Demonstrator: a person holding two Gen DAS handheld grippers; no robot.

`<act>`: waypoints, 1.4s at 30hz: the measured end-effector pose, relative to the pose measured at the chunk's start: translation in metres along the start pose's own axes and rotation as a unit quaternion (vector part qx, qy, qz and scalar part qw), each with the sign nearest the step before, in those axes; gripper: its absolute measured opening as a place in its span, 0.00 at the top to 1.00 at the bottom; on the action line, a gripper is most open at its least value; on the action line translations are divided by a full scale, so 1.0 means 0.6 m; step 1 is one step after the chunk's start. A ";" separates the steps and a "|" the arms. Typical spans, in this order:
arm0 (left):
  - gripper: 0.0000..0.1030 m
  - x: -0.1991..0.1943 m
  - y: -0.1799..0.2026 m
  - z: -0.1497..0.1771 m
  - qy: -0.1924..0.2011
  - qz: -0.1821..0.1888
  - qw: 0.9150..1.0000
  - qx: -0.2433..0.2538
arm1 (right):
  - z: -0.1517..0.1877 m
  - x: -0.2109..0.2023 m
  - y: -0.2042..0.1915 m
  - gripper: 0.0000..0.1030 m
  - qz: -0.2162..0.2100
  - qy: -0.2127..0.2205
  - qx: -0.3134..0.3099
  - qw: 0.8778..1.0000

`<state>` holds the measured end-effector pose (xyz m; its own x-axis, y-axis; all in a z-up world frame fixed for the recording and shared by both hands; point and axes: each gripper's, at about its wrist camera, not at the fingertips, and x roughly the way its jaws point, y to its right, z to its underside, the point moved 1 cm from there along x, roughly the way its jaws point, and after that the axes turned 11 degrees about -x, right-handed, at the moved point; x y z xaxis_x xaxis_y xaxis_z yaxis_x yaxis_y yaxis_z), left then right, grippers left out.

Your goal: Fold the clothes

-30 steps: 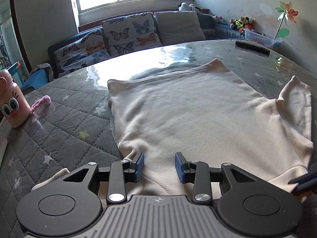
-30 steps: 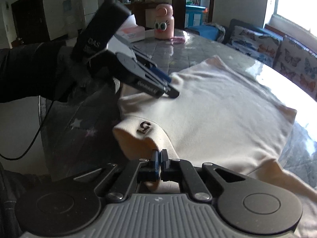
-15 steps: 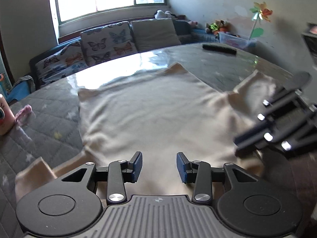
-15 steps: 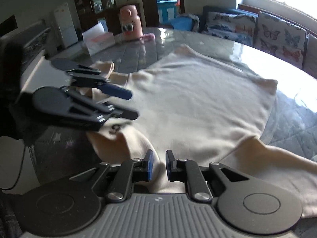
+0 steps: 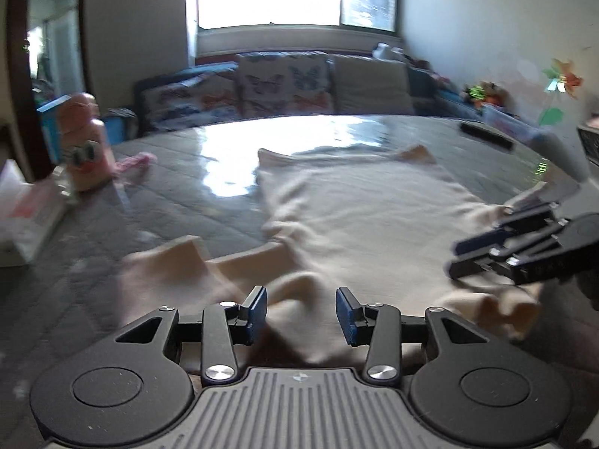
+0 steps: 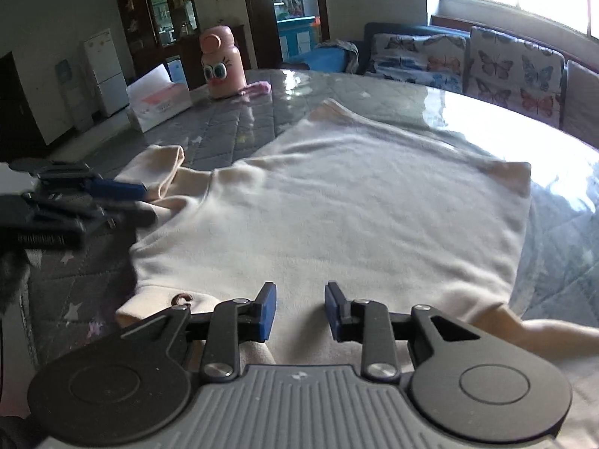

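1. My left gripper (image 5: 301, 312) has its jaws opening, apart above a rumpled fold of the cream shirt (image 5: 359, 220), clamping nothing.
2. My right gripper (image 6: 300, 310) is opening too, nothing pinched; the shirt lies flat beneath it on the quilted table (image 6: 232, 123).
3. A pink bottle (image 6: 221, 63) stands capped beyond; I cannot tell its contents.

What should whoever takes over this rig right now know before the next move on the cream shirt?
Left gripper: jaws opening, nothing pinched, over the near edge of the cream shirt.
Right gripper: jaws opening, shirt below but not clamped.
The shirt lies spread flat on the quilted table, one sleeve out on the left gripper's side.
Done: shirt laid out. Left: every fold.
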<state>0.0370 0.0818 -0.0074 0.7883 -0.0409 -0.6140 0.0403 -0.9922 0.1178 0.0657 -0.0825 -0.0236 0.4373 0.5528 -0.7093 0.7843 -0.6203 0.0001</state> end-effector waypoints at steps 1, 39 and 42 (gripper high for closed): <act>0.57 -0.002 -0.008 0.000 0.004 -0.012 1.000 0.003 | 0.001 0.000 -0.001 0.72 0.000 0.000 0.000 1.000; 0.95 -0.043 -0.190 -0.026 0.061 -0.062 0.994 -0.066 | -0.012 0.011 -0.020 0.59 0.020 -0.019 0.006 1.000; 0.80 -0.035 -0.150 -0.013 0.043 -0.035 0.998 -0.031 | -0.012 0.013 -0.021 0.58 0.021 -0.020 0.006 1.000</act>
<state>0.0218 0.1728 0.0010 0.8319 0.0413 -0.5533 0.1335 -0.9828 0.1274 0.0625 -0.0664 -0.0238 0.4519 0.5034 -0.7364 0.7604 -0.6490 0.0229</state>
